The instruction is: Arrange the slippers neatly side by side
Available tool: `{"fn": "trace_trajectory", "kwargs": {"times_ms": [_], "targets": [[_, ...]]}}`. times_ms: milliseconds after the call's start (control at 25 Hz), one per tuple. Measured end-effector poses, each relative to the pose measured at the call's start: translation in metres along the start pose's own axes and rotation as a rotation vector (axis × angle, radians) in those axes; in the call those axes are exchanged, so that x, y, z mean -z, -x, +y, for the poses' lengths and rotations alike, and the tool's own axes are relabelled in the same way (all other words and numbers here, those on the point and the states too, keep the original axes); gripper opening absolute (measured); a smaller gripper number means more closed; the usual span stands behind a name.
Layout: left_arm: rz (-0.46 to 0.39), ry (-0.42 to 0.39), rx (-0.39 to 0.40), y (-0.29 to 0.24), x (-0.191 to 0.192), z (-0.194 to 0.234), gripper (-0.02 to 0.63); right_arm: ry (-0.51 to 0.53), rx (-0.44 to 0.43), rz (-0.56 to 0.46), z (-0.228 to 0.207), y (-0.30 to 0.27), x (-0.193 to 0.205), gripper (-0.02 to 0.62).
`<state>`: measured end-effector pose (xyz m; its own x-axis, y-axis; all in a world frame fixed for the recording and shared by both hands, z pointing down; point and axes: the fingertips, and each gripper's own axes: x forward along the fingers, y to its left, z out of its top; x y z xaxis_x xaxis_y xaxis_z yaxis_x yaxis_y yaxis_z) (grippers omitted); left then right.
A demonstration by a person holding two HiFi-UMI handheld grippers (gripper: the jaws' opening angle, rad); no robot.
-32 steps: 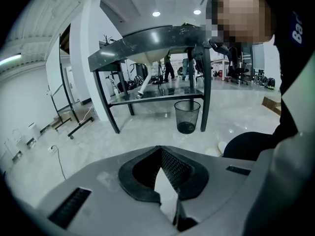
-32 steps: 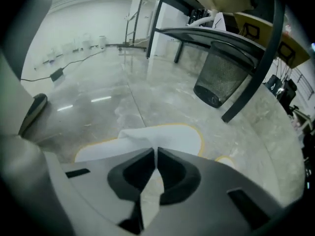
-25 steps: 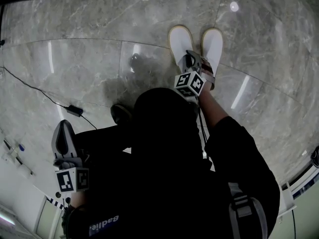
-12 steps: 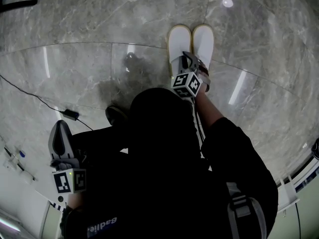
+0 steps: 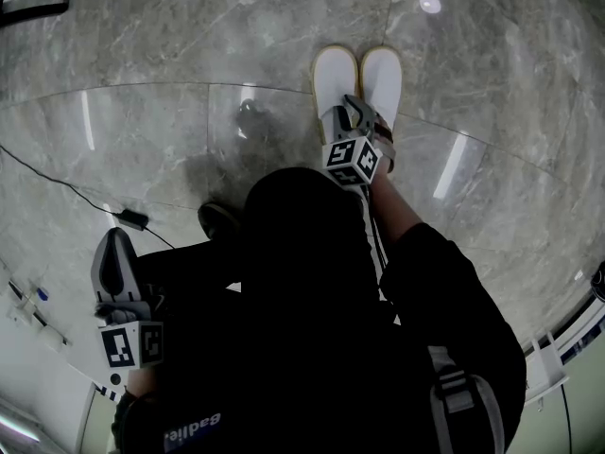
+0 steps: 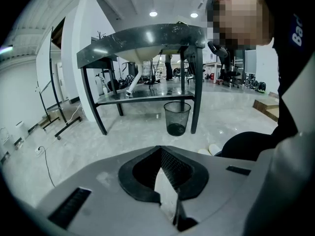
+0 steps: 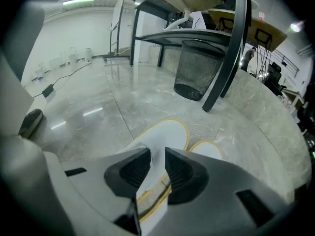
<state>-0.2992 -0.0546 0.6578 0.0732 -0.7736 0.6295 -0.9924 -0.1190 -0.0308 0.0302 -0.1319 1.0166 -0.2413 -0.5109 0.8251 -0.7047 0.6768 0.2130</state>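
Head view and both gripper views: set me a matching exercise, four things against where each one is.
Things:
1 slippers
2 bin
3 left gripper
4 right gripper

Places:
A beside a table leg
B over one slipper
C side by side on the floor
D low left in the head view, away from the slippers

Pairs: 1-C, 2-A, 3-D, 4-B.

The right gripper's jaws have just been opening, with the slipper's upper between them.
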Motion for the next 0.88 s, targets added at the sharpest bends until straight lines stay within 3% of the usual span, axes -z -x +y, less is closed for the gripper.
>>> {"fn": "trace_trajectory", "kwargs": {"times_ms": [200,400,640,840,880], "targets": [[-0.016,0.007,0.011,-0.002,-0.001,0.001,-0.003,-0.057,-0.01,-0.018,-0.003,0.01,-0.005,0.133],[-0.056,0.034,0.032,-0.007,-0.005,0.004,-0.003,-0.062,0.021,-0.044,-0.012,0.025,-0.01,0.133],[-0.054,0.023,0.057,-0.009,-0.007,0.004,-0.003,0.01,0.013,-0.057,-0.001,0.009,-0.006,0.133],[-0.112,-0.061,0.12,-0.023,-0.022,-0.019,-0.003,-0.059,-0.022,-0.046,0.005,0.008,0.005,0.135],[-0.125,-0.083,0.137,-0.025,-0.026,-0.027,-0.003,-0.094,-0.035,-0.063,0.004,0.011,0.003,0.172]]}}
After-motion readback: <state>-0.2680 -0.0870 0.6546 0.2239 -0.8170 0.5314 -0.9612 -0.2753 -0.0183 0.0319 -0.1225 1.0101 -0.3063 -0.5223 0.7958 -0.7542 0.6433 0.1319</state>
